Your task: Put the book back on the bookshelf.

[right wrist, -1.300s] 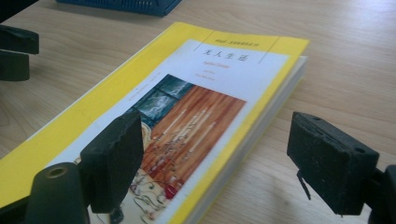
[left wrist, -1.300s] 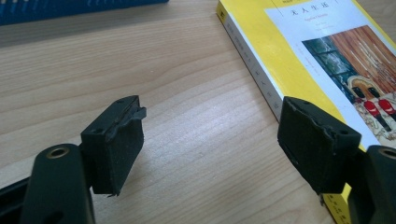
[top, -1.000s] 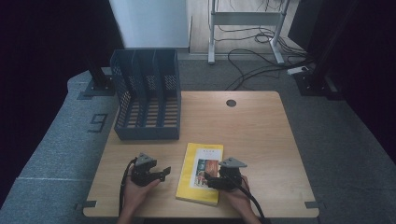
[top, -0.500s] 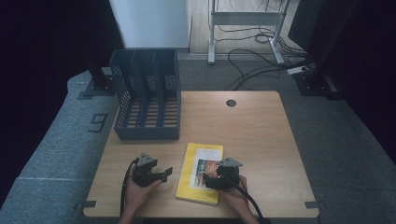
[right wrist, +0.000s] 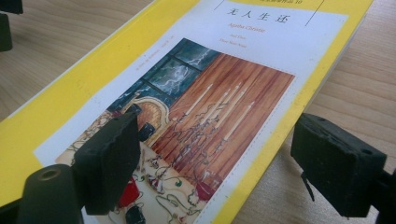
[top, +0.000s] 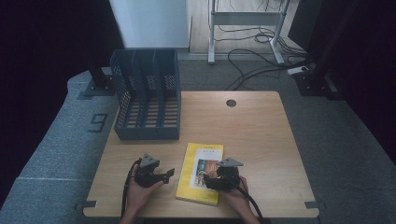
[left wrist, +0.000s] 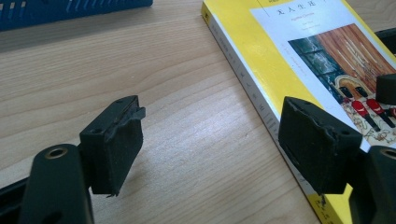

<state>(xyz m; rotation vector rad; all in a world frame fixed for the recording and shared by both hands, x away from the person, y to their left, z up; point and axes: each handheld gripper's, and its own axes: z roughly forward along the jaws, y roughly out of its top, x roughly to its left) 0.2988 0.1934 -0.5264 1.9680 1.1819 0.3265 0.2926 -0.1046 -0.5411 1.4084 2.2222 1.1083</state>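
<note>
So: table (top: 261, 135) w/ a blue rack (top: 147, 95) at its back-left corner, upright, slots empty. Yellow book (top: 201, 172) lies flat, cover up, near the front edge, approx. mid-width, well apart from the rack. Left gripper (top: 161, 176) sits just left of the book, jaws wide, nothing btwn them; its far jaw hangs over the book's spine edge. Right gripper (top: 208, 179) is over the book's right side, jaws wide, one above the cover, one past its edge.

Book (top: 201, 173) lies before the rack (top: 147, 95), between grippers.
</note>
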